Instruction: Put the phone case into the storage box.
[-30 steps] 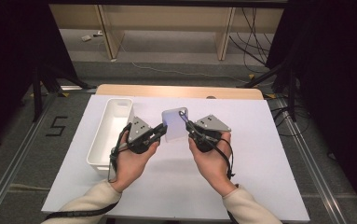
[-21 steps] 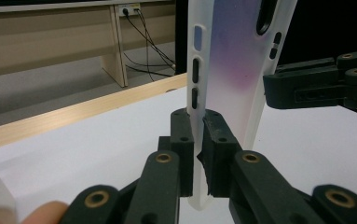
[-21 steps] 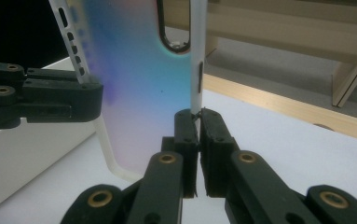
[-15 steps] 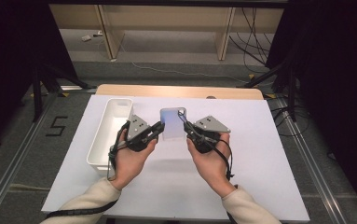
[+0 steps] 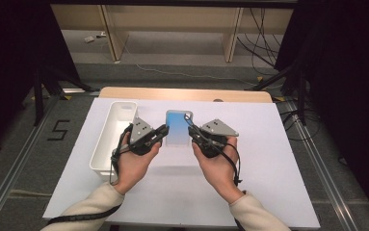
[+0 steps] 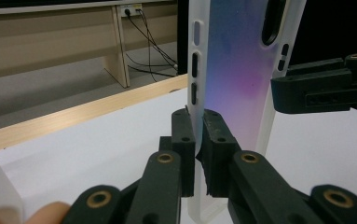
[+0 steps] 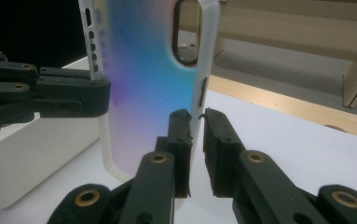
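Going from the left, a long white plastic bin (image 5: 112,137) sits on the white table (image 5: 269,159), its open top within easy reach of the person's left hand, which looks like the place the work is meant to end up. Just beside it the left tongs (image 5: 162,133) pinch one long edge of a translucent phone case with a blue-to-purple sheen (image 5: 177,127); in the left gripper view the pads are pressed tight on that frosted rim (image 6: 195,140) just below the button cut-outs, so this side carries the case. The case is held up off the table between the two hands, standing on edge with its camera cut-out away from the person, probably so both tools can get at its thin sides. On the far side the right tongs (image 5: 195,132) have just been opening: in the right gripper view (image 7: 195,122) the case's other edge still sits in the narrow gap, but the pad on the outer side stands clear of it, so I judge the grip there is let go. That reads to me as a handover, leaving the left hand free to swing the case toward the bin.
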{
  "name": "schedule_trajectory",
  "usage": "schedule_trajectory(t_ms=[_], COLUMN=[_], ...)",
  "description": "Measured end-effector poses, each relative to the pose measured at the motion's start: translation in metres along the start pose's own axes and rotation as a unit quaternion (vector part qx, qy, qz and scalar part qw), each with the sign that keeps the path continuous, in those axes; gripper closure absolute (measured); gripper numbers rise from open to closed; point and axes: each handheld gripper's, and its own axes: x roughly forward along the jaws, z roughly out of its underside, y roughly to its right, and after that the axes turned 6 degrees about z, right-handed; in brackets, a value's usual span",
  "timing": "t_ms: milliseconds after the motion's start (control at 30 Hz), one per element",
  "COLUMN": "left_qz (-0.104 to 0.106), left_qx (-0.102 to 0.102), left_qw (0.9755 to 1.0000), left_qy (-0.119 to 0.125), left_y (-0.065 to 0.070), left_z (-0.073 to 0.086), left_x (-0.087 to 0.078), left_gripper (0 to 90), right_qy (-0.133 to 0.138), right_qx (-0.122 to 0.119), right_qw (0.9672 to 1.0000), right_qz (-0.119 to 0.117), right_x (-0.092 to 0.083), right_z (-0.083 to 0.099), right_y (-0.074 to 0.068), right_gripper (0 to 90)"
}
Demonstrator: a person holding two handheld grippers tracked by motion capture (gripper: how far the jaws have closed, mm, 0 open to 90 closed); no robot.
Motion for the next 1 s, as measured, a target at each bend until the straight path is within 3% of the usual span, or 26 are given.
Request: schedule_trajectory(t_ms=[333, 400, 467, 633, 1000], left_qz=[-0.015, -0.015, -0.019, -0.025, -0.038], left_qx=[0.001, -0.002, -0.001, -0.002, -0.006], left_qw=[0.9999, 0.9999, 0.9998, 0.9996, 0.9993], left_qy=[-0.007, -0.006, -0.009, -0.010, -0.004], left_y=[-0.004, -0.005, -0.006, -0.008, -0.014], left_z=[0.002, 0.002, 0.003, 0.003, 0.001], left_x=[0.001, 0.002, 0.003, 0.004, 0.002], left_gripper=[86.6, 87.5, 87.9, 88.3, 88.4], right_qy=[0.012, 0.007, 0.011, 0.019, 0.041], right_qx=[0.008, 0.028, 0.018, 0.021, 0.010], right_qw=[0.9998, 0.9989, 0.9988, 0.9974, 0.9952], right_qz=[-0.016, -0.037, -0.045, -0.066, -0.089], right_x=[0.000, 0.000, 0.000, 0.000, -0.004], right_z=[0.000, 0.000, 0.000, 0.000, -0.002], right_y=[0.000, -0.003, -0.004, -0.007, -0.012], right_gripper=[63.7, 60.9, 60.2, 54.0, 43.1])
